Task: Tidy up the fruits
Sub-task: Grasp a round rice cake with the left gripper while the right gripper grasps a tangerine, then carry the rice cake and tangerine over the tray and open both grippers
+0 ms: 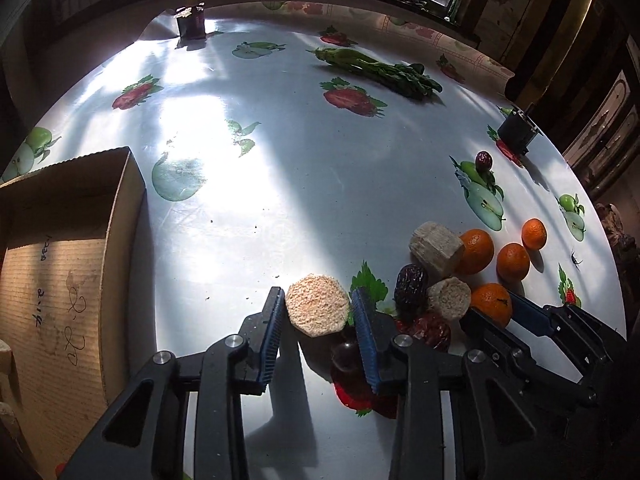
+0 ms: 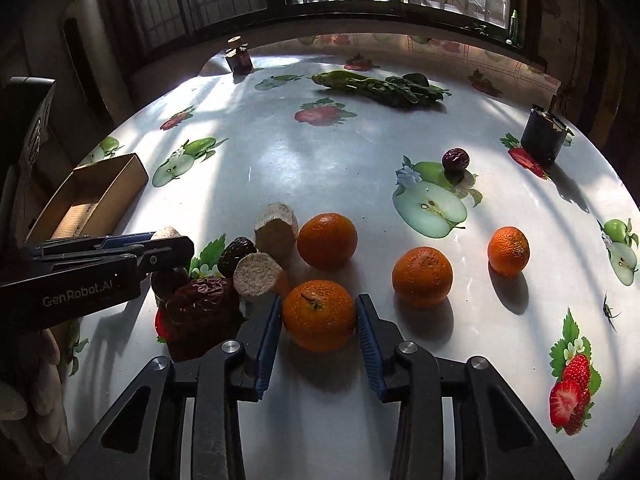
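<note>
My left gripper (image 1: 319, 308) is shut on a beige hexagonal cake piece (image 1: 317, 309), held between its blue pads just above the table. My right gripper (image 2: 318, 316) is closed around an orange (image 2: 319, 315) that rests on the table; it also shows in the left wrist view (image 1: 491, 303). Three more oranges (image 2: 327, 240) (image 2: 422, 270) (image 2: 509, 251) lie nearby. Two other beige pieces (image 2: 277, 224) (image 2: 258, 275) and dark red dates (image 2: 204, 300) (image 2: 236, 254) sit in a cluster to the left of the gripped orange. One date (image 2: 455, 159) lies apart, further back.
An open cardboard box (image 1: 68, 264) stands at the table's left edge. A bundle of green vegetables (image 2: 380, 86) lies at the back. A dark jar (image 2: 239, 58) stands far back, a black container (image 2: 542, 136) at the right edge. The tablecloth has printed fruit.
</note>
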Tool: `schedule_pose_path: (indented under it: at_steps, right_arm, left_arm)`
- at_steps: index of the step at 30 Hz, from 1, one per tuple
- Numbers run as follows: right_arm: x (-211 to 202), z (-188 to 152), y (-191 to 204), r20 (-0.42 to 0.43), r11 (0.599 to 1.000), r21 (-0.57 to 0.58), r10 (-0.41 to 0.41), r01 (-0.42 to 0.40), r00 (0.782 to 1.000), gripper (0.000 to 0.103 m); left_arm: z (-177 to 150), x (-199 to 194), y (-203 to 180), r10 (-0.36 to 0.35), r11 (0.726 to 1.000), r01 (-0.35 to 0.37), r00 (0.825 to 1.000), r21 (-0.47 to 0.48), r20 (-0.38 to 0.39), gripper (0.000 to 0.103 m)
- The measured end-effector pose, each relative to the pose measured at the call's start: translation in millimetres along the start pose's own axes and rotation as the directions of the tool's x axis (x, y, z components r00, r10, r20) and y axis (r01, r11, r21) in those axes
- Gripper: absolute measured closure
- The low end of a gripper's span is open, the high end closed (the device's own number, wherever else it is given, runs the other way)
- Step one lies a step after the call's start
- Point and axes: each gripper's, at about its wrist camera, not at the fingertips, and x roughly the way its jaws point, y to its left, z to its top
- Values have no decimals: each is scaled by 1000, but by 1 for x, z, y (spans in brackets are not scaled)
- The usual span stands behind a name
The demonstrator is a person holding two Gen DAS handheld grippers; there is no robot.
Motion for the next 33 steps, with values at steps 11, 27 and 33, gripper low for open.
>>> schedule_pose_path:
  at_steps: [11, 27, 33]
  right_arm:
    - [-38, -8, 1, 35, 1000, 26, 7, -8, 999, 66]
    - [-89, 9, 161, 70, 945, -155, 300, -287, 951, 65]
    - [-47, 11, 234, -28, 914, -242, 329, -326, 944, 65]
  left_arm:
    - [-19, -61, 13, -36, 999, 37, 996, -9, 83, 73]
    - [-25, -130, 167, 160, 979, -143, 981, -148, 113, 73]
    - [-29, -101, 226, 179, 954, -169, 984, -246, 21, 73]
